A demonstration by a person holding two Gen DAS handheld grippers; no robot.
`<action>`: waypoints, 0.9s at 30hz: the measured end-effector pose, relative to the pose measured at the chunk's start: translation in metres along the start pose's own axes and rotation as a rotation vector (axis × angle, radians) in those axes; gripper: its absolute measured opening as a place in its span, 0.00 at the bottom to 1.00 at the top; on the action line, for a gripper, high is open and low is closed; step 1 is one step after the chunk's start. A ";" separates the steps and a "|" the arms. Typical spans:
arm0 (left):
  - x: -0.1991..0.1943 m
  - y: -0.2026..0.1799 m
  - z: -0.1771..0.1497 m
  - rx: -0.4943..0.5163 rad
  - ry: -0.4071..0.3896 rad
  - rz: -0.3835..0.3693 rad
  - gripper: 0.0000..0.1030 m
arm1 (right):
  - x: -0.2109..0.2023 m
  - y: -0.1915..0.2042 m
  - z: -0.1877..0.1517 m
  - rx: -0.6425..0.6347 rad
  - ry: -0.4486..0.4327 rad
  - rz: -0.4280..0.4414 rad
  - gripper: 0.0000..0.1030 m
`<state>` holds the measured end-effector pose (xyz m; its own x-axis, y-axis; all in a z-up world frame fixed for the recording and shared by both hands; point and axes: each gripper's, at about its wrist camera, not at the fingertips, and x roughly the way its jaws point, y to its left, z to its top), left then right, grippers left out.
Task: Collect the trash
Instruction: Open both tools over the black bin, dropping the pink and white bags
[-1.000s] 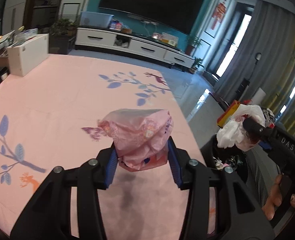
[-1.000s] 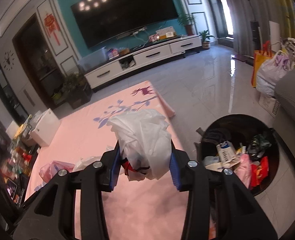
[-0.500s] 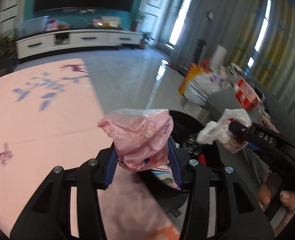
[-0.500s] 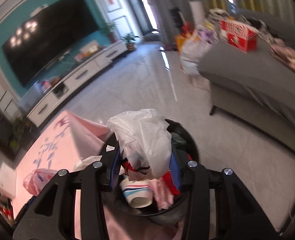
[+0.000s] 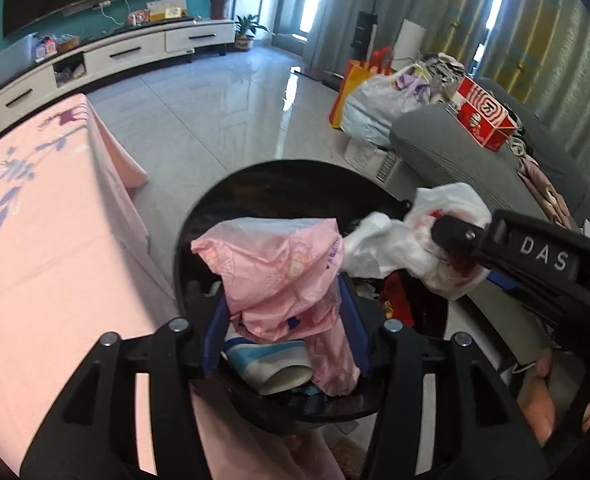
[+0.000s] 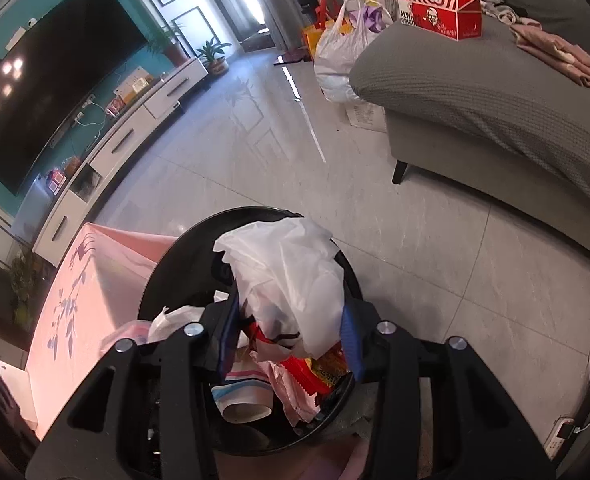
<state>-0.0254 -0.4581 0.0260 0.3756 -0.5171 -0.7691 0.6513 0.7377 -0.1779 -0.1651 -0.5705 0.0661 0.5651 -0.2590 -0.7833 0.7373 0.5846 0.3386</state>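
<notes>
A black round trash bin (image 5: 287, 168) full of wrappers and a paper cup (image 5: 271, 364) stands on the floor beside the table. My left gripper (image 5: 283, 320) hangs over its near rim, pads still touching a crumpled pink plastic bag (image 5: 279, 272) while the jaws are opening. To its right, my right gripper (image 5: 455, 240) carries a white plastic bag (image 5: 395, 244) over the bin. In the right wrist view that gripper (image 6: 289, 320) has the white bag (image 6: 287, 272) between its blue pads above the bin (image 6: 183, 264); its jaws are opening too.
A pink-clothed table (image 5: 35, 240) borders the bin on the left. A grey sofa (image 6: 475, 92) with a red box (image 6: 435, 8) lies to the right, with filled plastic bags (image 6: 339, 60) on the floor beyond. A TV cabinet (image 5: 115, 56) lines the far wall. A power strip (image 6: 563, 432) lies on the tiles.
Both grippers swung from above the pink table to over the black bin and dipped, each still carrying its bag. The pads on both stand slightly wider apart than before.
</notes>
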 end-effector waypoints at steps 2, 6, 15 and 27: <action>0.001 -0.003 0.002 0.005 0.004 -0.040 0.62 | -0.002 0.000 -0.001 0.002 -0.001 0.004 0.57; -0.008 -0.005 0.000 0.007 -0.019 -0.051 0.81 | -0.010 -0.002 -0.001 0.020 -0.023 0.044 0.71; -0.045 0.000 -0.002 0.002 -0.066 -0.082 0.97 | -0.034 0.000 0.001 0.026 -0.066 0.074 0.85; -0.082 0.008 -0.004 -0.004 -0.085 -0.024 0.97 | -0.073 0.016 -0.009 -0.110 -0.148 0.031 0.97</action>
<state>-0.0530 -0.4081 0.0851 0.4142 -0.5696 -0.7099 0.6585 0.7260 -0.1983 -0.1980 -0.5351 0.1238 0.6412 -0.3447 -0.6856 0.6781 0.6727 0.2960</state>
